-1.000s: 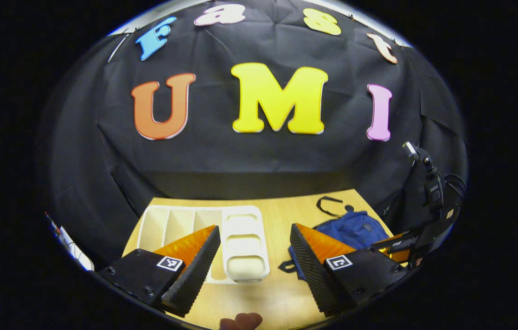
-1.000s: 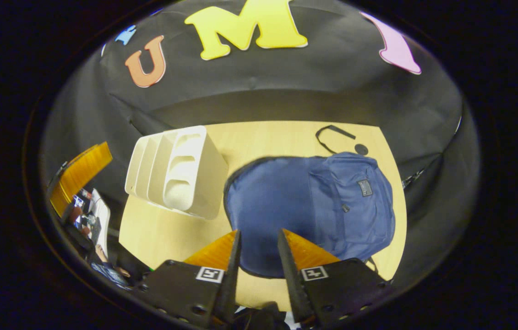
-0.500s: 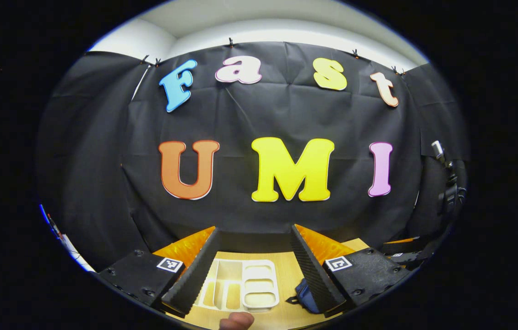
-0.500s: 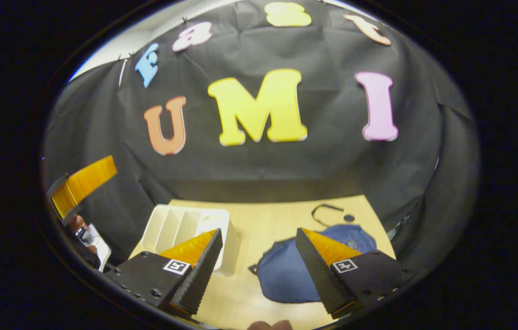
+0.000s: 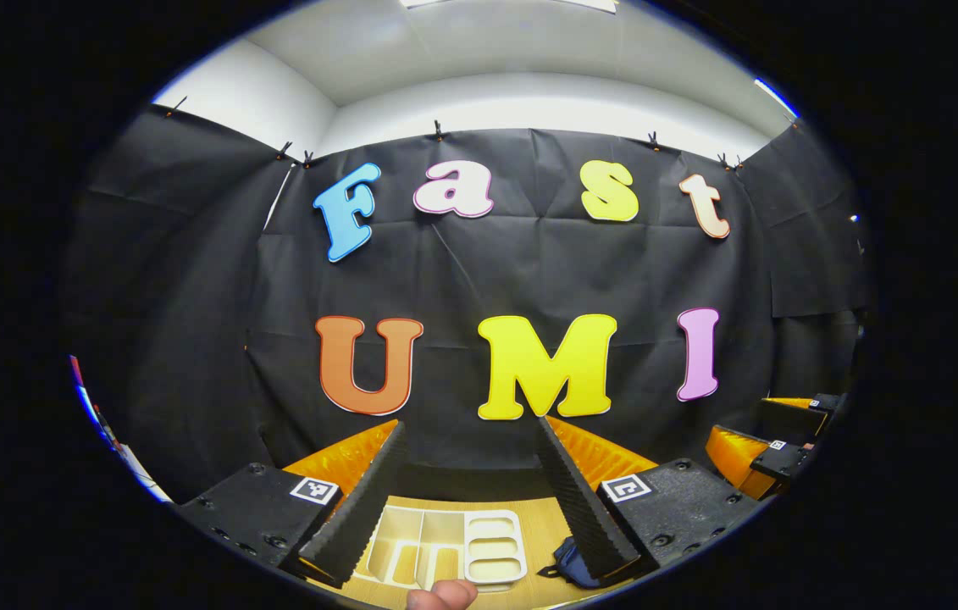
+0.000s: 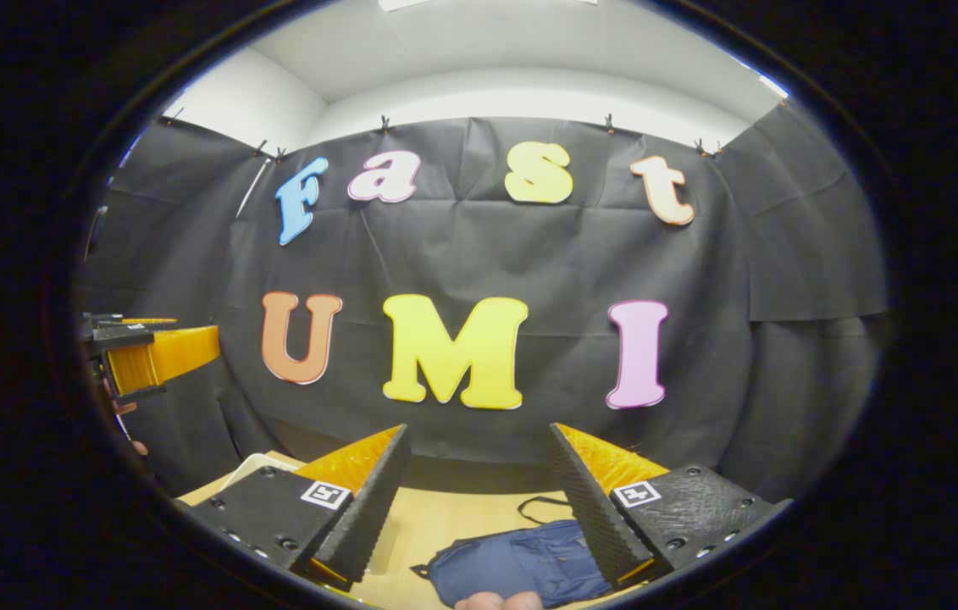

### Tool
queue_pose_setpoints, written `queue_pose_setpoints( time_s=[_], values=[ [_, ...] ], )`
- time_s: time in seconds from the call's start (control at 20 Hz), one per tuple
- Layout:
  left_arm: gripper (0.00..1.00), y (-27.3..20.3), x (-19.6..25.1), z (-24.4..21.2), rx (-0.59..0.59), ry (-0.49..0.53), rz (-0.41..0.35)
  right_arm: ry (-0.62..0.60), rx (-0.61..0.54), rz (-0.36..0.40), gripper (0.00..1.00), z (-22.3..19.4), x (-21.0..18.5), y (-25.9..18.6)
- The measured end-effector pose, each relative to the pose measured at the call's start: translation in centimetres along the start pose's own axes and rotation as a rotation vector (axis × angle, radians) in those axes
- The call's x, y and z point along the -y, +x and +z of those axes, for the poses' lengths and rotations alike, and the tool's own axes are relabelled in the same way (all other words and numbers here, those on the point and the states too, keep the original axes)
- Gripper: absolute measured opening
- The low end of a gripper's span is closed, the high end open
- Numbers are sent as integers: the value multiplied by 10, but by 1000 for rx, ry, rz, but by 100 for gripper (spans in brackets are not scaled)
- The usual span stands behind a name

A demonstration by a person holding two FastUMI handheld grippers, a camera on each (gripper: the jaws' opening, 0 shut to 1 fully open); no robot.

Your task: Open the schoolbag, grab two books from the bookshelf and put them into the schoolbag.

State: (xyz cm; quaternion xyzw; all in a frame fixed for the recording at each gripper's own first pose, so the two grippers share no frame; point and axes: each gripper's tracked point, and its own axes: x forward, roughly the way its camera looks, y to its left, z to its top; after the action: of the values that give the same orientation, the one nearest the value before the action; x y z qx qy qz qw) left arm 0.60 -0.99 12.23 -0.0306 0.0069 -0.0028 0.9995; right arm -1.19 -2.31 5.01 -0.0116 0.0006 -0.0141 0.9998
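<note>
Both grippers are raised and aimed at the black cloth wall, jaws wide apart, nothing between them. In the left gripper view, the left gripper frames the white bookshelf lying far below on the wooden surface, its compartments showing no books; a sliver of the blue schoolbag peeks just inside its right finger. The right gripper shows at the right edge. In the right gripper view, the right gripper hangs over the schoolbag, which lies flat on the surface near its front edge, black strap toward the back edge. A bookshelf corner shows left. A fingertip shows at bottom.
</note>
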Motion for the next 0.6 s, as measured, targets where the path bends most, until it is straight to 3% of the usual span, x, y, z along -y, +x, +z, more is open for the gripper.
queue_pose_setpoints(
  time_s=[0.6],
  values=[
    [96, -27, -33, -10, 1, 24, 28, 3, 37, -23, 95, 11, -3, -13]
  ],
)
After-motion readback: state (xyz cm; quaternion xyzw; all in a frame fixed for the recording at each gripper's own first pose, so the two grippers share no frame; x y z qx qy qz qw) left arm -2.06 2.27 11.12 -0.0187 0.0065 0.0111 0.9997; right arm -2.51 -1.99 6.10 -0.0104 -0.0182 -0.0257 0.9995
